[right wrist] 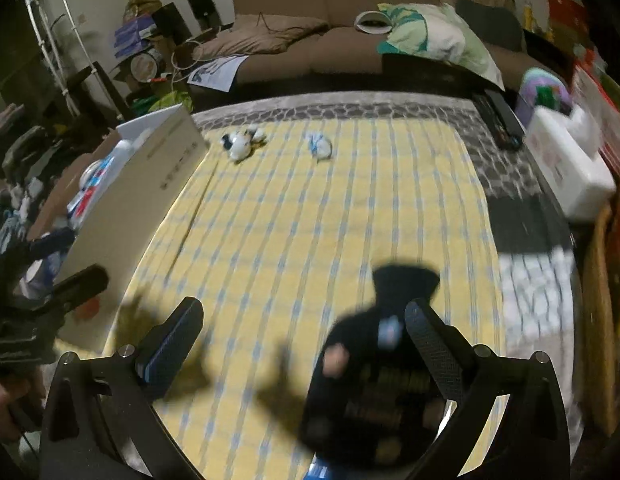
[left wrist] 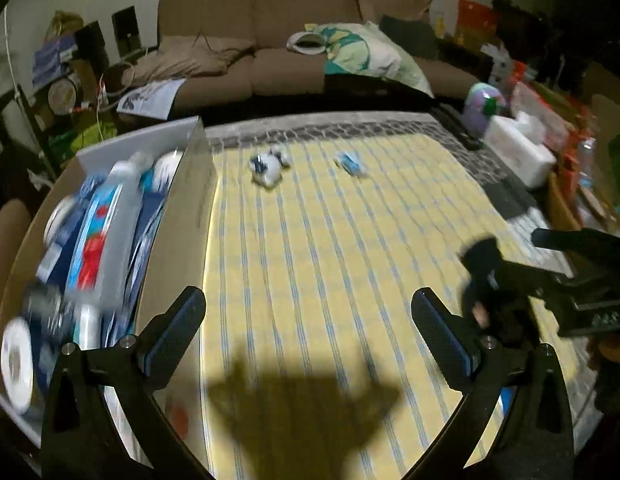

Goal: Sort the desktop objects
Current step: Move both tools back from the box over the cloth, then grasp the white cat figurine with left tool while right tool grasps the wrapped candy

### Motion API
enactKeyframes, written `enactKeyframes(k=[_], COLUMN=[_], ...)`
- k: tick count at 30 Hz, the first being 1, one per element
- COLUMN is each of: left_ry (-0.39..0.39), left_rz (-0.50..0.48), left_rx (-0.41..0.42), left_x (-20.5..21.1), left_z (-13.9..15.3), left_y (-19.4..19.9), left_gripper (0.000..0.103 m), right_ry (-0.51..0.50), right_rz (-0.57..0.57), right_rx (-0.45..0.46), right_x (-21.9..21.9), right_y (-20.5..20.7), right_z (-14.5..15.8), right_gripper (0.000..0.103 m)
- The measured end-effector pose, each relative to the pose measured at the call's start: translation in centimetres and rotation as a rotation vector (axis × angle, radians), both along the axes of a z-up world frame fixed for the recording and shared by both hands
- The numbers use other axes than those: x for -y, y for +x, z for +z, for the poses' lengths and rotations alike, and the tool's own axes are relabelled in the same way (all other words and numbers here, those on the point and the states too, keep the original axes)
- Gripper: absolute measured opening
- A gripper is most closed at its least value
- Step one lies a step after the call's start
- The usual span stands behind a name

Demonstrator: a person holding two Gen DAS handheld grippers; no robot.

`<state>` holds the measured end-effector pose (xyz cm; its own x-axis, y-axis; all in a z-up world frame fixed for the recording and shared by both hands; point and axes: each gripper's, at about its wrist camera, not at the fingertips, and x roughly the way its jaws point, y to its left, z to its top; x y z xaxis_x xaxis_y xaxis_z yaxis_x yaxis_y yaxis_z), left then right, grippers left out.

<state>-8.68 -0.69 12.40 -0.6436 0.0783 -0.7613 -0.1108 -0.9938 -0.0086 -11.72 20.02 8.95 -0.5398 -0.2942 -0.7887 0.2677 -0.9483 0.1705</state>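
Left gripper (left wrist: 308, 314) spread wide, both fingers parted at the bottom of the left wrist view with only the yellow checked cloth (left wrist: 329, 240) between them; its shadow falls dark on the cloth at bottom centre. Over to the right wrist view: right gripper (right wrist: 304, 326) also spread wide, and a black pouch (right wrist: 373, 380) sits low in the frame right up against the inner face of the right-hand finger; too blurred to tell whether finger and pouch actually touch, and the left-hand finger is well clear of it, so nothing is pinched. That same pouch appears at the right edge of the left wrist view, dark and smeared, beside the other tool.

Moving outward: a cardboard box (left wrist: 178, 216) runs along the left side of the left wrist view, packed with blue-and-white items, among them a pale bottle with a red and blue label (left wrist: 106, 236). Up in the upper middle of the cloth, two small things lie near each other yet apart: a white and dark blue bundle (left wrist: 268, 166) and, to its right, a small blue and white packet (left wrist: 351, 163). At the right edge, a white tissue box (left wrist: 519, 148); behind everything, a brown sofa (left wrist: 270, 28) across the top.
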Motion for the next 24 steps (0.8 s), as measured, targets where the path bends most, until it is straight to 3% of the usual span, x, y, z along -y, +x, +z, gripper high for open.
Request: enactKeyframes(k=[8, 13, 20, 24], left_ry=[-0.076, -0.111, -0.183, -0.228], left_rz=[0.036, 0.070, 0.058, 0.049], left_rx=[0.014, 0.027, 0.040, 0.049], left_x=[-0.3, 0.1, -0.4, -0.8], left_z=[-4.7, -7.3, -10.1, -11.8], left_y=[-12.9, -19.0, -23.7, -25.1], left_gripper=[0.103, 0.103, 0.103, 0.103], right_ry=[-0.012, -0.005, -0.011, -0.032], right_rz=[0.000, 0.009, 0.040, 0.065], right_rx=[-0.012, 0.000, 0.043, 0.084], right_x=[1.4, 2.8, 4.5, 4.9], right_y=[-11.6, -18.6, -24.5, -26.2], right_z=[-2.2, -4.4, -7.8, -9.5], right_gripper=[0.101, 0.082, 0.079, 0.065])
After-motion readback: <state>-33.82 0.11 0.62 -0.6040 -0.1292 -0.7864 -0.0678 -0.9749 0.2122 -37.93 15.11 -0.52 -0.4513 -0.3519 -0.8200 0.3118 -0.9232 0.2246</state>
